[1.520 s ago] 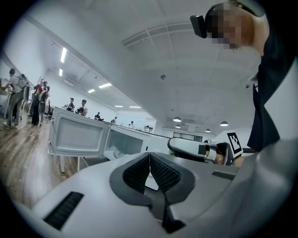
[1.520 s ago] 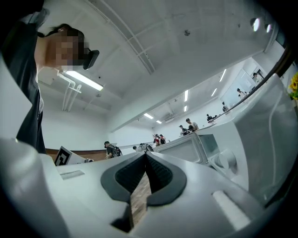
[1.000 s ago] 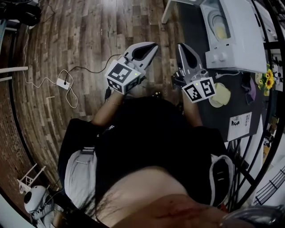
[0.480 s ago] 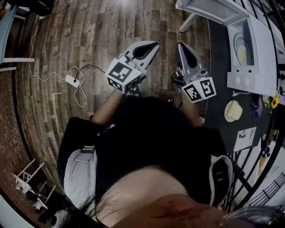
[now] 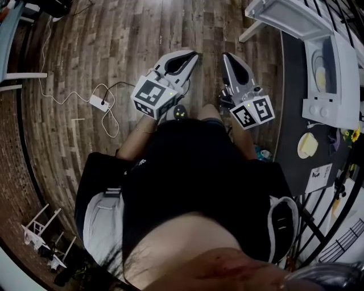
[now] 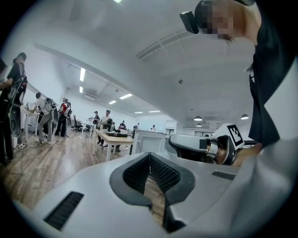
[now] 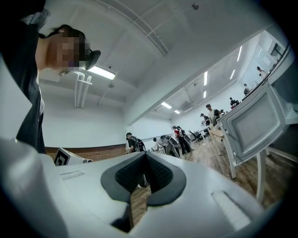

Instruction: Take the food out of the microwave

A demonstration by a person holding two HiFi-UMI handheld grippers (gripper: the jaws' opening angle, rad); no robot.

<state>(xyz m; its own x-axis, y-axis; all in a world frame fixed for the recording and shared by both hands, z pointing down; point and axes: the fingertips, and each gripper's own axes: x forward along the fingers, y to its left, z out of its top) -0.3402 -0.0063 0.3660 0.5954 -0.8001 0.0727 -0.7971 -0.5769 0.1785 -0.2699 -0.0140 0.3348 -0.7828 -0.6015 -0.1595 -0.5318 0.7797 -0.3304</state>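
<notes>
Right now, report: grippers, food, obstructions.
Left gripper and right gripper shut, empty, over floor. Food inside microwave, door open. Path looks clear.

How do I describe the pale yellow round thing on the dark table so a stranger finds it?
Find the dark table at the right of the head view, where a white microwave stands with its door open. The pale yellow round thing lies just below it in the picture, on bare tabletop, unlike the yellow food inside.
</notes>
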